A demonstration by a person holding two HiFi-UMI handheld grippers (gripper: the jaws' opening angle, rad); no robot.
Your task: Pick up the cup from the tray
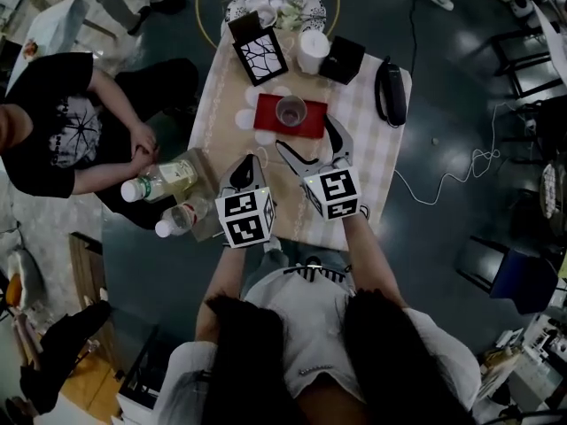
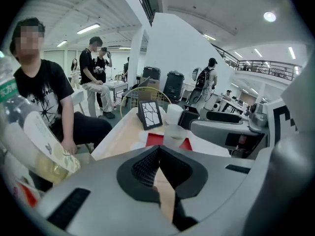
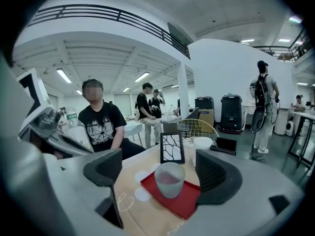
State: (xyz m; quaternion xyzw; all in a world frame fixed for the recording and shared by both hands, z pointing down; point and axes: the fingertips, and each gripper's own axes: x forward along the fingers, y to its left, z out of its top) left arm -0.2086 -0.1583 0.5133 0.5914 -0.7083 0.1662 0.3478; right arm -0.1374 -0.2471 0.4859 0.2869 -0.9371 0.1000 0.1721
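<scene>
A clear frosted cup (image 1: 291, 111) stands upright on a small red tray (image 1: 266, 117) in the middle of the narrow table (image 1: 376, 144). My right gripper (image 1: 315, 151) sits just short of the tray's near edge, open, its two fingers spread toward the cup without touching it. In the right gripper view the cup (image 3: 169, 179) stands on the tray (image 3: 189, 203) ahead, framed by the wide-apart jaws of the right gripper (image 3: 161, 172). My left gripper (image 1: 245, 172) is at the table's near left, shut and empty. In the left gripper view that gripper (image 2: 158, 167) points at the cup (image 2: 175, 132).
Behind the tray stand a framed crack-pattern picture (image 1: 260, 56), a white cylinder (image 1: 313, 50) and a black box (image 1: 342, 58). A patterned plate (image 1: 276, 3) lies at the far end and a black device (image 1: 392, 92) on the right edge. Bottles (image 1: 164, 182) and a seated person (image 1: 62, 122) are at the left.
</scene>
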